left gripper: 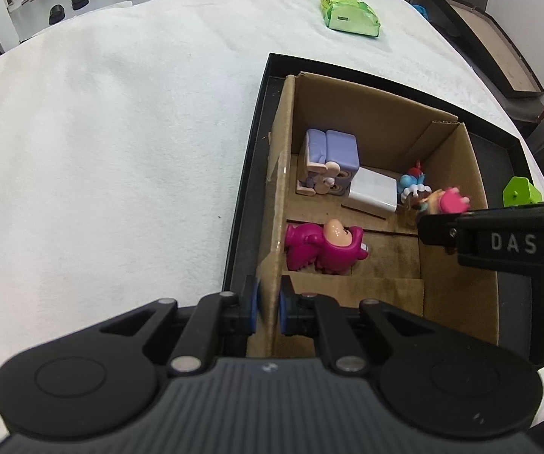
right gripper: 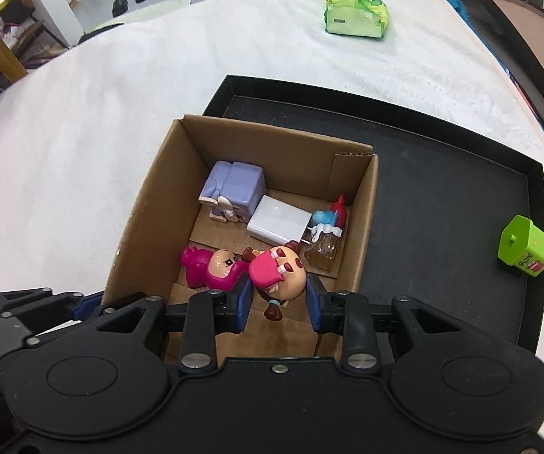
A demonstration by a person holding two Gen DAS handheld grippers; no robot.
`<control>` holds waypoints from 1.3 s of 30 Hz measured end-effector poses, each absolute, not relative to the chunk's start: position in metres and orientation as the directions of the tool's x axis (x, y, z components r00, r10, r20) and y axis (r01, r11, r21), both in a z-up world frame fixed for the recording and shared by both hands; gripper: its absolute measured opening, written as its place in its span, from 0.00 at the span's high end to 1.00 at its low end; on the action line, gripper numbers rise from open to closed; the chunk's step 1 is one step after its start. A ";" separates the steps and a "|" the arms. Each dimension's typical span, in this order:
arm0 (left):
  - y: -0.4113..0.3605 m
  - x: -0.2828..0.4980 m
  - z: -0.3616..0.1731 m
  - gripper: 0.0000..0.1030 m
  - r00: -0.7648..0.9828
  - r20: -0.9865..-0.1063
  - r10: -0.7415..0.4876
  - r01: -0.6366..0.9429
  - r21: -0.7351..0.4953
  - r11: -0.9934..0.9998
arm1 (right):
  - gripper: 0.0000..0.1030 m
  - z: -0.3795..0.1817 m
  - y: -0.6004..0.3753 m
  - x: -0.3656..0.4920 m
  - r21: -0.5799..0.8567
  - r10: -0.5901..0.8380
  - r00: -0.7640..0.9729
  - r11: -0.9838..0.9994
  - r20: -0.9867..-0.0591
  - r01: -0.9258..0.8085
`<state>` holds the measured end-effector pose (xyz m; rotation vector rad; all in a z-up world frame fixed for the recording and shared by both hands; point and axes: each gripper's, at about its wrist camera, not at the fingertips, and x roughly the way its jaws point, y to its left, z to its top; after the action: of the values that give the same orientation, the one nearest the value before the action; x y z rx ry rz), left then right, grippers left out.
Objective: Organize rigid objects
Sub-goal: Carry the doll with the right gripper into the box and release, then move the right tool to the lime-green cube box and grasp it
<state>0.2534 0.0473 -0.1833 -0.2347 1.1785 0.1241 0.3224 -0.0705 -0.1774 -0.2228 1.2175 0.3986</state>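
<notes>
A cardboard box (right gripper: 147, 204) stands in a black tray (right gripper: 442, 174). Inside lie a purple block toy (right gripper: 234, 185), a white block (right gripper: 277, 219), a blue-and-red bottle figure (right gripper: 327, 234) and a magenta figure (right gripper: 207, 265). My left gripper (left gripper: 268, 308) is shut on the box's left wall (left gripper: 281, 174). My right gripper (right gripper: 277, 295) is above the box's near part, its pads closed on a pink-haired figure (right gripper: 277, 276). That figure also shows in the left wrist view (left gripper: 444, 200), at the right gripper's tip. A green cube toy (right gripper: 523, 246) lies in the tray to the right.
The tray sits on a white cloth-covered table (left gripper: 101, 132). A green packet (right gripper: 355, 11) lies at the far side. A dark framed board (right gripper: 529, 38) leans at the far right. Floor and shoes (left gripper: 66, 5) show beyond the table's far left edge.
</notes>
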 end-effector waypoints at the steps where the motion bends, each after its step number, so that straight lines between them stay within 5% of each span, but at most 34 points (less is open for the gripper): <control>1: 0.048 0.253 -0.183 0.90 0.380 -0.925 -0.029 -0.219 -0.120 0.968 | 0.67 -0.178 -0.070 0.322 0.037 0.170 0.291 0.910 -0.941 -0.414; 39: 0.035 0.255 -0.181 0.89 0.374 -0.926 0.053 -0.222 -0.033 0.975 | 0.60 -0.175 -0.178 0.323 0.179 0.286 0.348 0.934 -0.893 -0.308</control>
<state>0.2548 0.0352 -0.1808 -0.1616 1.1753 0.1770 0.3232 -0.1775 -0.1746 -0.0216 1.1524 0.3853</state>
